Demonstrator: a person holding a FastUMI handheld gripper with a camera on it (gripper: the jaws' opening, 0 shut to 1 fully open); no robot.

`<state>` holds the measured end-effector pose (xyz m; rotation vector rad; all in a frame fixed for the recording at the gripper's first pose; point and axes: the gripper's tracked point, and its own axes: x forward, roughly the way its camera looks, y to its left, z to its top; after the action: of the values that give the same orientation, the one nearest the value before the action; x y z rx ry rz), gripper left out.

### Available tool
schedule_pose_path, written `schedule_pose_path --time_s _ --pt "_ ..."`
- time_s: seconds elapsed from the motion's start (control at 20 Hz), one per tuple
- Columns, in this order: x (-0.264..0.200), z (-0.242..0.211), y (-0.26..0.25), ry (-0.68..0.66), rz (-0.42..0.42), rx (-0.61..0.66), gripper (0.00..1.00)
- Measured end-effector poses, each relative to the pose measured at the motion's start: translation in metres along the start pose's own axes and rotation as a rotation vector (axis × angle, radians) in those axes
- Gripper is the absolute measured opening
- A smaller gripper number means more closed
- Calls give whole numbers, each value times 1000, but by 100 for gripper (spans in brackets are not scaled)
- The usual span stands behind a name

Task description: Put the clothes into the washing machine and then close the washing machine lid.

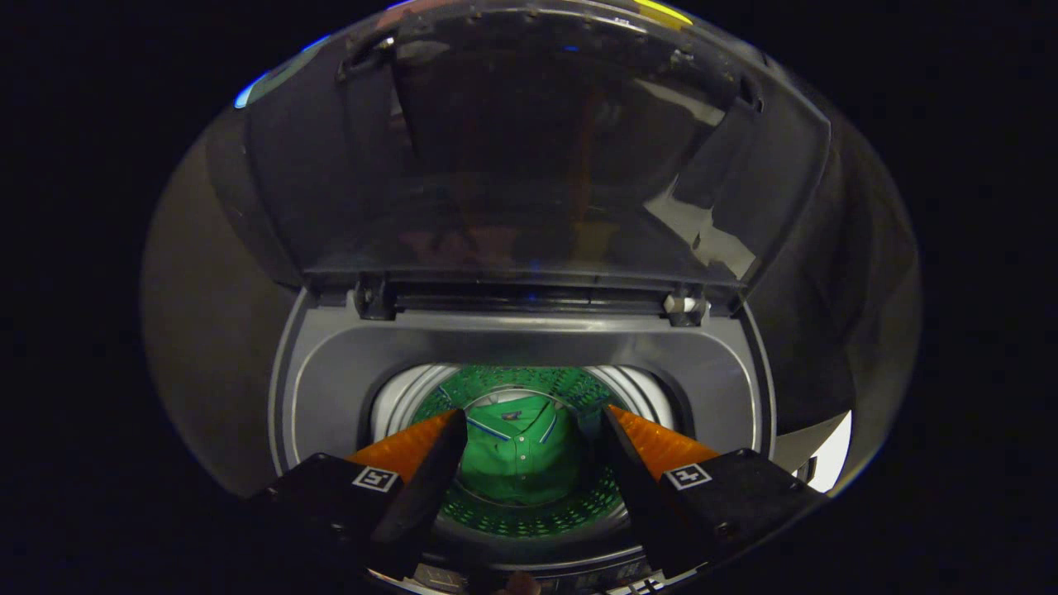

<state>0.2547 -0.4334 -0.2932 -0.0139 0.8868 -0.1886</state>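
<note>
Gripper [529, 426] sits above the mouth of the top-loading washing machine [331, 388], fingers spread wide with nothing between the pads, not touching anything. The shirt [517, 450] is down in the drum [529, 516], seen through the gap between the fingers and well below them. It's a green collared shirt, folded into a compact bundle, collar facing up, thin blue-and-white trim along the collar edges, a row of small buttons down the placket, small dark tag at the neck. It lies roughly centred on the drum floor (drum wall is perforated and glows green around it). The washing machine lid [529, 157] stands open, hinged at the back beyond the opening, a dark translucent panel tilted up and back with reflections across it. Grey top deck rings the opening.
</note>
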Motion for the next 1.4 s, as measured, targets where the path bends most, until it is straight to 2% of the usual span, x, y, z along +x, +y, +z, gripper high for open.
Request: schedule_pose_path --time_s 0.3,0.85,1.2,1.4 --pt "-49 56 -2 -101 8 -8 100" --pt "-142 187 -24 -319 -1 77 100" --pt "-153 250 -31 -389 -9 94 100" --pt "-131 267 -31 -371 -4 112 99"
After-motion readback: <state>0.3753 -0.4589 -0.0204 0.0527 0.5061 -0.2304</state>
